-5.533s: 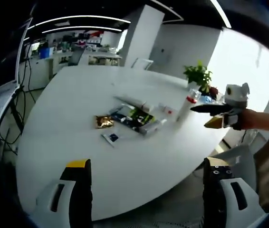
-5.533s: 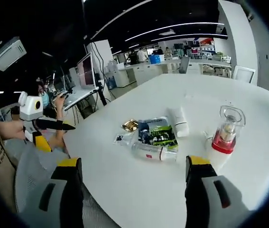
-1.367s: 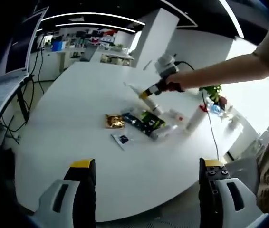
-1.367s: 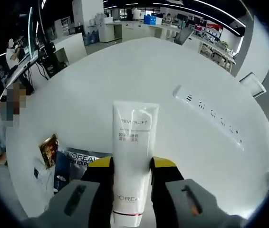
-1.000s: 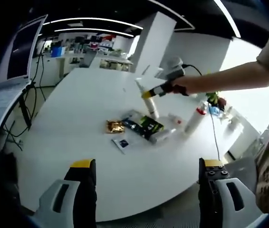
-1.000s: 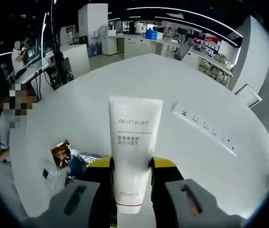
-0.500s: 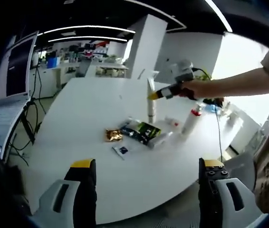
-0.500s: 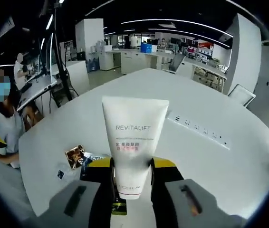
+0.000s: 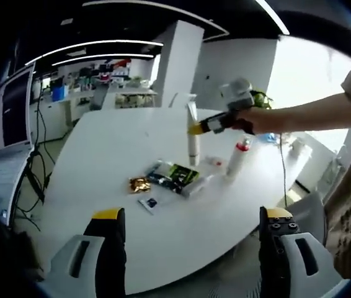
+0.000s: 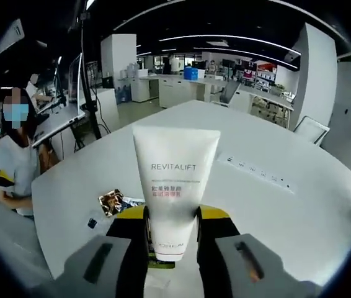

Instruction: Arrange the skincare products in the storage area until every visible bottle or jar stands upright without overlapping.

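Right tongs (image 10: 172, 226) clenched on white squeeze tube (image 10: 175, 186), frame centre, above white round desk (image 10: 299, 211). Left tongs (image 9: 191, 248) released, idle. Lower straight down onto cap; release only once steady.

left view far back, right view close, both facing table (image 9: 101, 161)

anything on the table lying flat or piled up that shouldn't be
Yes. Beside the upright white tube held by the right claw, a clear bottle lies on its side against the flat green-and-black packets.
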A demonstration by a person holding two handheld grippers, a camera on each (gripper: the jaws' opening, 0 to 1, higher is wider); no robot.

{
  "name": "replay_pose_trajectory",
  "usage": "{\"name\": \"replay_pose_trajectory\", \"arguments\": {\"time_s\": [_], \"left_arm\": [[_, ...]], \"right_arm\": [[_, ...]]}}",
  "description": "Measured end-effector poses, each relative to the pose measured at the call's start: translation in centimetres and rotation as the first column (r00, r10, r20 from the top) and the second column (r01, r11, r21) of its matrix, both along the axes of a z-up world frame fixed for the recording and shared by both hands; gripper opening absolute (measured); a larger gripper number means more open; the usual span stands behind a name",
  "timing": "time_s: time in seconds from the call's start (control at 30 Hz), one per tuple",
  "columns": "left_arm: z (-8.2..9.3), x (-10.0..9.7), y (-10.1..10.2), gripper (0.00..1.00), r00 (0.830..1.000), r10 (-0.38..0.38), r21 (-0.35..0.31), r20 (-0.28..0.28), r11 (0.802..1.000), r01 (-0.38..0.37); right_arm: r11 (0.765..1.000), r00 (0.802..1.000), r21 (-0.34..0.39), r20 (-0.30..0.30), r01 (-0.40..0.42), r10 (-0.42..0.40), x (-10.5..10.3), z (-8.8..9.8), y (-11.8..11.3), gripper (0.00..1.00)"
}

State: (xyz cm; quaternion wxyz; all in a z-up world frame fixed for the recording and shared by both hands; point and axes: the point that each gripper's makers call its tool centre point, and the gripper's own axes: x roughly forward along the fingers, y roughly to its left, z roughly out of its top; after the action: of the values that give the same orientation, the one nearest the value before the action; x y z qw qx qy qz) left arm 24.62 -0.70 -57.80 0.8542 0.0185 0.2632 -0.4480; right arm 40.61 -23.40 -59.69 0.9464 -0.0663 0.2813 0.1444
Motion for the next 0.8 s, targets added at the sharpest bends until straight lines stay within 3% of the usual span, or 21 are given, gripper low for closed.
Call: {"name": "replay_pose_trajectory", "arguments": {"time_s": [0.53,0.8], "left_arm": [[2.2,-1.7,-3.2,0.86,0.995,-0.097,-0.039,0.019,0.994,0.098],[3.3,-2.5,-5.6,0.85,0.989,-0.147,-0.080,0.006,0.986,0.147]], "right_arm": [[0.998,0.994,0.069,0.111,-0.011,0.004,-6.4,3.7,2.2,0.28],[0.996,0.990,0.090,0.141,-0.017,0.004,-10.6,4.0,3.6,0.28]]}}
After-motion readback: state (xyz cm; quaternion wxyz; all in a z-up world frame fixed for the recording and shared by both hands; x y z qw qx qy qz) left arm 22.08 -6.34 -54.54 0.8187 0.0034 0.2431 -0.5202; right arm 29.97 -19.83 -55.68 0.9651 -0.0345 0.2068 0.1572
